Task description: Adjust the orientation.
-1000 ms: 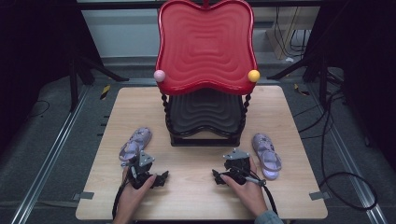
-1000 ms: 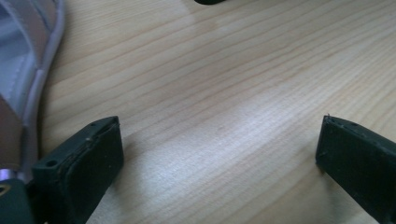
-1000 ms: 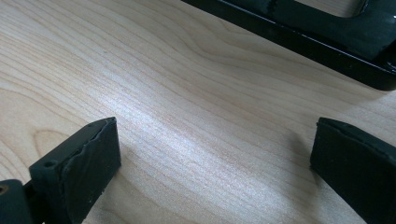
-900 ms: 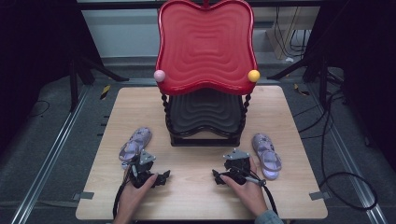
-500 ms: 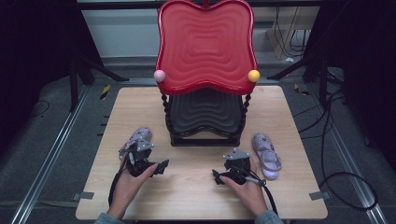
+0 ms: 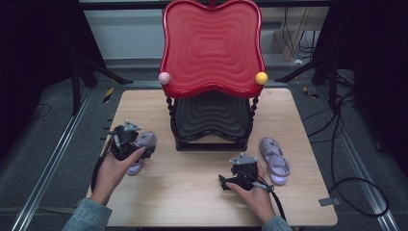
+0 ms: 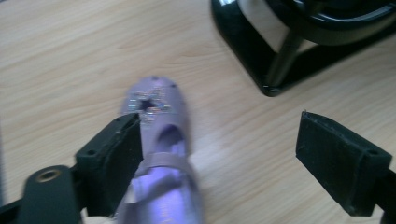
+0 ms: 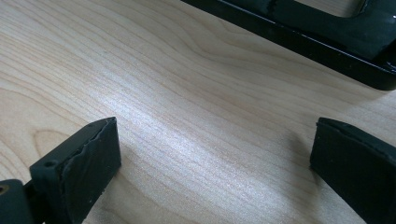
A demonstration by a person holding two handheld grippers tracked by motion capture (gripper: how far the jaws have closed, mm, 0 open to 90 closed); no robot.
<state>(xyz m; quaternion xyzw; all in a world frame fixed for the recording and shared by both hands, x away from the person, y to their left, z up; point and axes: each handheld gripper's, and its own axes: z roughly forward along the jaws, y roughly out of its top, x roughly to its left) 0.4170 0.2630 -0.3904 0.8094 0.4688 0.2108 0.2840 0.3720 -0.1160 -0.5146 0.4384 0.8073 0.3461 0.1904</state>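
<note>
From above we saw the wooden table (image 6: pixel 202 202), a two-tier rack (image 6: pixel 211 115) with red tray (image 6: pixel 211 48), and two lilac sandals. The left gripper (image 7: pixel 219 154), jaws apart and just closing, hung over the left sandal (image 7: pixel 161 154), which lay beside one jaw. The right gripper (image 8: pixel 215 172) rested wide open near the right sandal (image 6: pixel 275 161).

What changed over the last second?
The left tongs moved away from the person, up the table, to the left purple sandal. Their jaws have just been closing a little; the sandal lies between them, beside one jaw, not gripped. The right tongs stayed put, open over bare wood. The right sandal, the red and black rack and the table are as before.
</note>
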